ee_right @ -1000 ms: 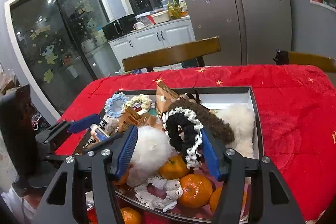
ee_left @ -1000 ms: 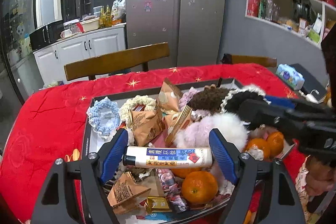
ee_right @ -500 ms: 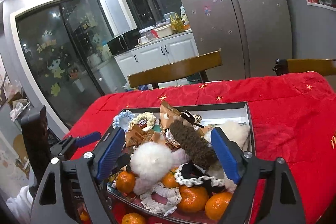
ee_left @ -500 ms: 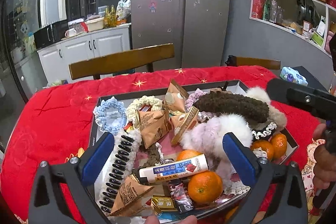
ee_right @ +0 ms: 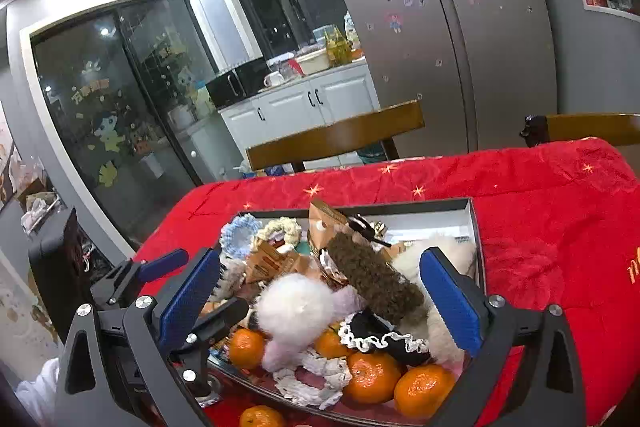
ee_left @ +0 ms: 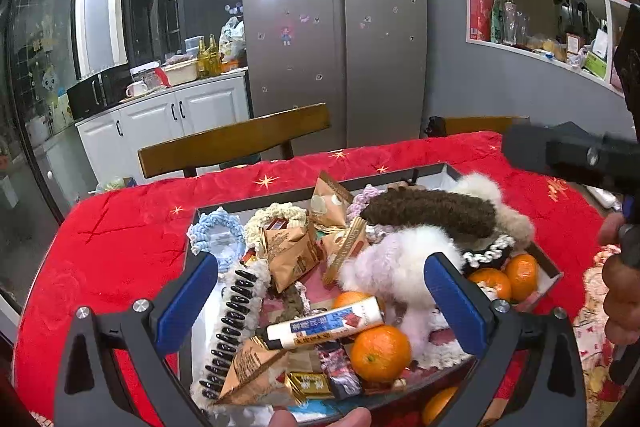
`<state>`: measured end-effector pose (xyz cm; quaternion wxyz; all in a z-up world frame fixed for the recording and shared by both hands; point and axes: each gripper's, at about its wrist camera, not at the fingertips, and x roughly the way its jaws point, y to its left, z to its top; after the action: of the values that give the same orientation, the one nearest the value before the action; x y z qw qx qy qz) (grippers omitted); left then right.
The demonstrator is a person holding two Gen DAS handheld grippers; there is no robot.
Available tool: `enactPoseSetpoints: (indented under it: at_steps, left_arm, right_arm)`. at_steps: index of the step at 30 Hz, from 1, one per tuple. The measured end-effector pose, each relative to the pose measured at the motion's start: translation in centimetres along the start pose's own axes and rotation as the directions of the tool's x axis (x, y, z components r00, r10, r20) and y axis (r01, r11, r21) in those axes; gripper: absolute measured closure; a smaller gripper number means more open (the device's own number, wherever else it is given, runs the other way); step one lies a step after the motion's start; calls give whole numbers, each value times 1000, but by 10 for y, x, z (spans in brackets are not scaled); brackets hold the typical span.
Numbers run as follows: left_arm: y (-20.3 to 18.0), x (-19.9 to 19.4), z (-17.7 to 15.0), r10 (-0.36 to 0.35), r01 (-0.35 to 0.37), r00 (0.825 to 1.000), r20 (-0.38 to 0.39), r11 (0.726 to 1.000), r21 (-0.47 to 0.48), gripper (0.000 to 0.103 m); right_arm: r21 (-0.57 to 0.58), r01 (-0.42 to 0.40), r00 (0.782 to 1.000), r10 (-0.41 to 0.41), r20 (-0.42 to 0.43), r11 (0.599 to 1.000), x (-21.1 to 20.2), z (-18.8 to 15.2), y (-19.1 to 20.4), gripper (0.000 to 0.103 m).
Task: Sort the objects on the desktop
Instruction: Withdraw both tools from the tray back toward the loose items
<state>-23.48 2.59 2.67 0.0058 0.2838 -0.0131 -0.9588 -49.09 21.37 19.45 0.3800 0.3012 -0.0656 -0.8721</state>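
1. Left gripper is held wide, nothing gripped; right gripper likewise.
2. The tube is seen at the tray's near edge, lengthwise across the left jaws, so left's closer.

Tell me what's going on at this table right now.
A person holds a gripper in each hand above a tray crammed with scrunchies, snack packets and oranges on a red tablecloth. The left gripper and the right gripper are both open and hold nothing. A white tube lies loose on the pile beside an orange, and a brown fuzzy scrunchie lies across the middle. No item sits sorted outside the tray in these views.
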Motion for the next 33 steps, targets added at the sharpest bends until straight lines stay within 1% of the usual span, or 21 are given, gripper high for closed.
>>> enactPoseSetpoints:
  at_steps: [2,5,6,9,11,15,18,23,25,29,33]
  left_arm:
    - [-1,-14,3,7,-7,1000,29,1000,-2,0]
    - [-2,-41,8,24,-24,996,82,1000,-4,0]
    - [-1,-48,9,29,-28,996,89,1000,-10,0]
    - [4,-81,13,30,-26,993,112,999,-35,0]
    - [3,-106,14,54,-52,989,139,998,-23,0]
    - [5,-160,15,80,-80,974,212,997,-9,0]
    - [4,-196,14,103,-107,959,265,994,2,0]
    - [-2,-245,12,103,-116,940,325,993,20,0]
    - [-6,-262,9,94,-110,935,343,994,28,0]
    - [-14,-286,4,66,-84,936,347,996,37,0]
    - [-19,-302,-4,66,-84,933,355,996,36,0]
  right_arm:
    - [5,-8,1000,8,15,1000,-7,4,2,0]
    - [10,-30,997,29,66,1000,-28,11,12,0]
    - [12,-37,996,36,82,999,-34,14,16,0]
    - [9,-72,988,70,138,997,-62,19,33,0]
    - [3,-87,982,85,166,996,-78,21,44,0]
    - [-33,-103,971,108,213,994,-118,22,71,0]
    - [-72,-83,965,98,245,994,-146,20,87,0]
    - [-116,-48,958,79,277,992,-190,15,109,0]
    - [-129,-38,954,75,290,991,-205,12,115,0]
    - [-140,-80,950,118,287,987,-228,4,125,0]
    - [-159,-78,945,124,304,984,-249,-7,136,0]
